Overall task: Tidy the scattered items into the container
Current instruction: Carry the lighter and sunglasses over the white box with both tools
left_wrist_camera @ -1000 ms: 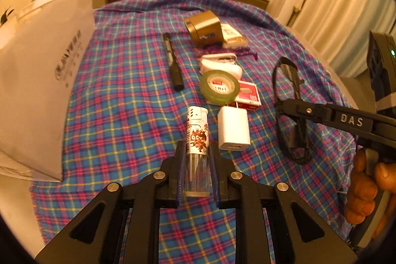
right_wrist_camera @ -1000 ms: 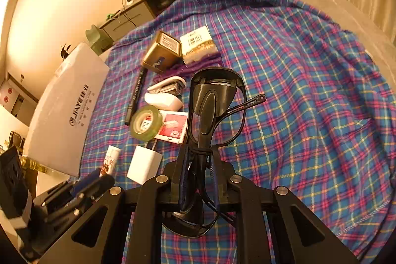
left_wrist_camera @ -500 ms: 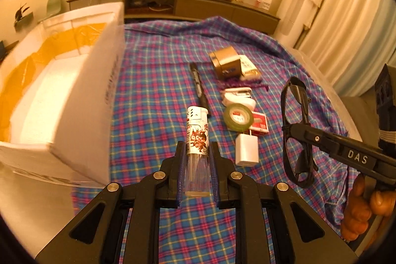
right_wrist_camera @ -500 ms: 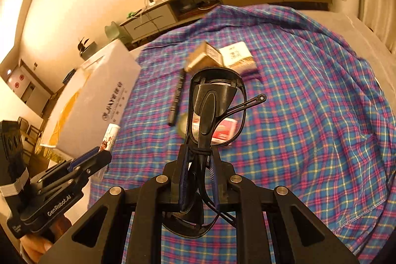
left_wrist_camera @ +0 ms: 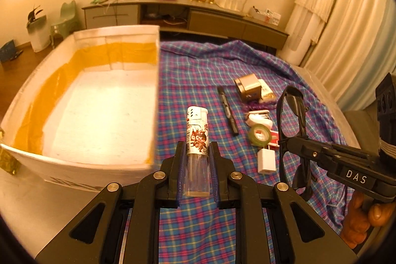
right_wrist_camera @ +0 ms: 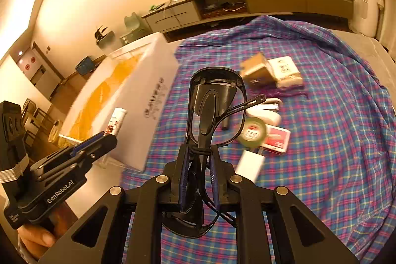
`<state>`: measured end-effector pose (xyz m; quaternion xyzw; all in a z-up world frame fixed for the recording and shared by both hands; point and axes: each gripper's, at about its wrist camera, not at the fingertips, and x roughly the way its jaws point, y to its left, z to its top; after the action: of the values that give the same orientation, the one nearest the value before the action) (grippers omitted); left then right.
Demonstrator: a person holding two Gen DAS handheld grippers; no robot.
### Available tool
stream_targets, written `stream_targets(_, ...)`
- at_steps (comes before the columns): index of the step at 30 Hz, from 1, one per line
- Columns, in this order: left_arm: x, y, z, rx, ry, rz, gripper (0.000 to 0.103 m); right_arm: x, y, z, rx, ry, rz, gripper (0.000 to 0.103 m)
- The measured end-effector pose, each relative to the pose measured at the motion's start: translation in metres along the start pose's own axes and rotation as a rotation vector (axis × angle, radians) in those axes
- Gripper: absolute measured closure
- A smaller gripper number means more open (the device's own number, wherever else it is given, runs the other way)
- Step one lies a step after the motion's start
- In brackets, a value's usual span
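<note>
Left wrist view: the left gripper [left_wrist_camera: 197, 166] has its fingers clamped on a lighter [left_wrist_camera: 197, 140], whose clear lower body sits between the pads while the white cap and printed sleeve stick out ahead of the fingertips. The lighter is held up above the plaid cloth [left_wrist_camera: 198, 76]. Just left of the fingers stands the open white box [left_wrist_camera: 96, 113], with yellow lining on its inner walls; its right wall rises beside the left finger, between the lighter and the box floor. Ahead and to the right of the fingertips a black marker [left_wrist_camera: 227, 113] lies on the cloth, and farther out a brown box [left_wrist_camera: 248, 88] lies against a white packet [left_wrist_camera: 266, 92]. To the right of the fingers lie a white stapler-like item [left_wrist_camera: 258, 116], a green tape roll [left_wrist_camera: 259, 135] on a red card [left_wrist_camera: 273, 140], and a white charger [left_wrist_camera: 266, 160] nearest the gripper.

At the right edge, the right gripper [left_wrist_camera: 288, 142] carries black glasses [left_wrist_camera: 292, 130], which hang in front of the charger and tape.

Right wrist view: the right gripper [right_wrist_camera: 199, 162] is closed on the glasses [right_wrist_camera: 212, 100] at the folded temples, the frame standing up ahead of the fingertips and hiding part of the marker and the tape roll [right_wrist_camera: 252, 131]. The charger [right_wrist_camera: 250, 163] lies just right of the fingers. Left of them the left gripper [right_wrist_camera: 99, 140] holds the lighter [right_wrist_camera: 115, 120] in front of the white box [right_wrist_camera: 148, 103]. The brown box [right_wrist_camera: 257, 68] is blurred.
</note>
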<state>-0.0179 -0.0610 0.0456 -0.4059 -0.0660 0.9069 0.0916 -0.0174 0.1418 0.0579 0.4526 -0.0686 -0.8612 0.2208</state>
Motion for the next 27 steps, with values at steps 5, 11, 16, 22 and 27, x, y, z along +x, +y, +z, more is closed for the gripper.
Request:
stream_targets(5, -0.012, 0.022, 0.006, -0.028, -0.012, -0.015, 0.084, 0.0, 0.026, 0.007, -0.035, -0.006, 0.009, 0.085)
stream_targets(11, -0.025, 0.046, 0.011, -0.049, -0.033, -0.008, 0.084, 0.007, 0.055, 0.011, -0.065, 0.011, 0.038, 0.085)
stream_targets(16, -0.033, 0.064, 0.015, -0.059, -0.043, -0.001, 0.084, 0.013, 0.081, 0.016, -0.103, 0.017, 0.057, 0.085)
stream_targets(22, -0.041, 0.087, 0.019, -0.073, -0.056, 0.007, 0.084, 0.017, 0.105, 0.022, -0.128, 0.026, 0.082, 0.085)
stream_targets(27, -0.046, 0.103, 0.024, -0.087, -0.065, 0.013, 0.084, 0.023, 0.123, 0.03, -0.149, 0.032, 0.095, 0.085)
